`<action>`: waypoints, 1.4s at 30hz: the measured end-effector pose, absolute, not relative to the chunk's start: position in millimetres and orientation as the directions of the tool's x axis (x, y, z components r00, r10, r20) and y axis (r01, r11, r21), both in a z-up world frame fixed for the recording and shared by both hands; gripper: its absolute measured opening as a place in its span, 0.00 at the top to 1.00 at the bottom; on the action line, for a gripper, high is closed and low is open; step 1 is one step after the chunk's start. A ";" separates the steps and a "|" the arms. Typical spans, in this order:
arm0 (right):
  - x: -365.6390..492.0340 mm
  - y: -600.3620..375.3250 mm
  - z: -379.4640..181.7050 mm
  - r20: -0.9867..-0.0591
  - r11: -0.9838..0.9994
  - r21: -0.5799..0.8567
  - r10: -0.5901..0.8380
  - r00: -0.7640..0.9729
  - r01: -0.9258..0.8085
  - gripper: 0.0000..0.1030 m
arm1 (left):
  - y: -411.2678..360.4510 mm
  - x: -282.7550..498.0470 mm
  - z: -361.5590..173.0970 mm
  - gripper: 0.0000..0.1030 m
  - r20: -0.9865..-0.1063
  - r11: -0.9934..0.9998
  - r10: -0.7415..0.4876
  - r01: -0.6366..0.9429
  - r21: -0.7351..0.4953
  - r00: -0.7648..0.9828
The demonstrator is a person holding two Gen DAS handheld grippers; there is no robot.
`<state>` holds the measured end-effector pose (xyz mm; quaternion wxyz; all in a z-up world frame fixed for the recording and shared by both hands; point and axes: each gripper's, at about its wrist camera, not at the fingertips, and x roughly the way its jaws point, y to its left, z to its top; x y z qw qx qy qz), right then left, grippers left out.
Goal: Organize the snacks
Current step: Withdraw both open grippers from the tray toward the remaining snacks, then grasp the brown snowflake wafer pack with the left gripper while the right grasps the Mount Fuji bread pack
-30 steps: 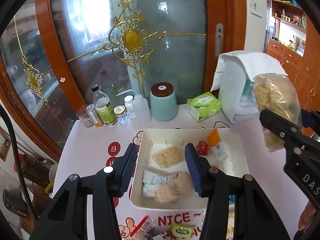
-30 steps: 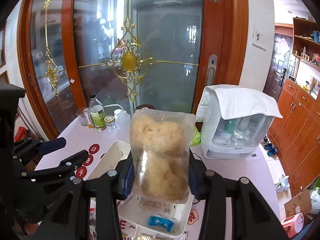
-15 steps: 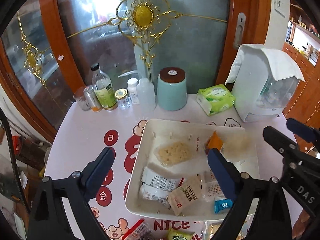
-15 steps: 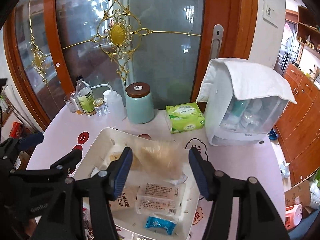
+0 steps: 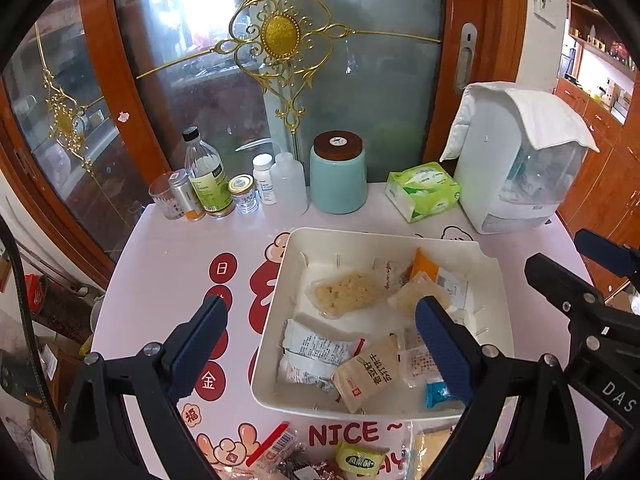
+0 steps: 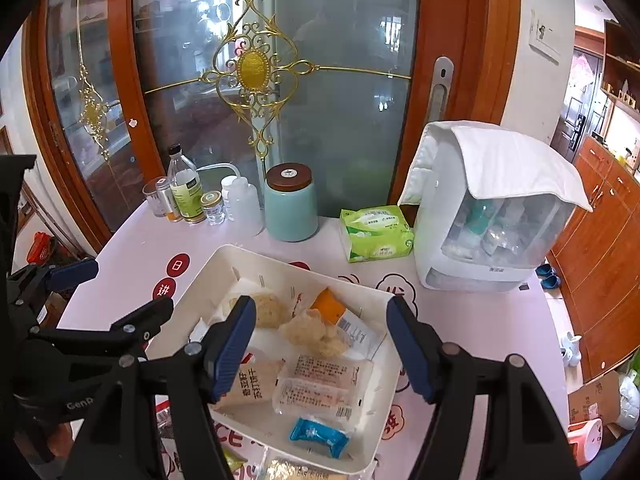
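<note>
A white tray point(image 5: 280, 300) on the pink table holds several snack packets. Among them are a clear bag of puffed snack point(image 6: 316, 332), a beige biscuit packet point(image 5: 370, 376), an orange packet point(image 5: 424, 266) and a blue candy point(image 6: 318, 436). My left gripper point(image 5: 320, 344) is open and empty above the tray's near left side. My right gripper point(image 6: 320, 344) is open and empty above the tray, and it also shows at the right of the left wrist view point(image 5: 576, 272). Loose snacks lie in front of the tray, including a yellow-green candy point(image 5: 358, 458).
At the back stand a teal jar point(image 5: 338, 174), bottles and small jars point(image 5: 208, 184), a green tissue pack point(image 5: 424, 190) and a white covered appliance point(image 5: 516, 160). A glass door with wooden frame is behind. The table edge drops off at left.
My right gripper opened and let go of the clear puffed snack bag, which now lies in the tray. My left gripper opened wide and released the beige packet into the tray.
</note>
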<state>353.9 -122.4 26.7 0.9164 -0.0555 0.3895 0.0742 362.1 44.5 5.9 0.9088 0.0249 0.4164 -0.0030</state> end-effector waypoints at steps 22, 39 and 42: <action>247.9 -162.2 36.5 -0.726 0.973 0.014 0.168 0.667 -0.230 0.33 | 37.0 244.0 26.2 0.04 -0.736 0.994 -0.019 0.089 0.056 0.677; 188.5 -169.5 -56.3 -0.814 0.959 0.153 0.258 0.520 -0.237 0.31 | 63.1 172.8 -75.7 0.04 -0.817 0.994 -0.111 0.055 -0.096 0.567; 194.4 -173.6 -84.9 -0.844 0.965 0.188 0.255 0.473 -0.183 0.24 | 70.5 174.0 -110.6 0.04 -0.843 0.991 -0.121 0.022 -0.128 0.524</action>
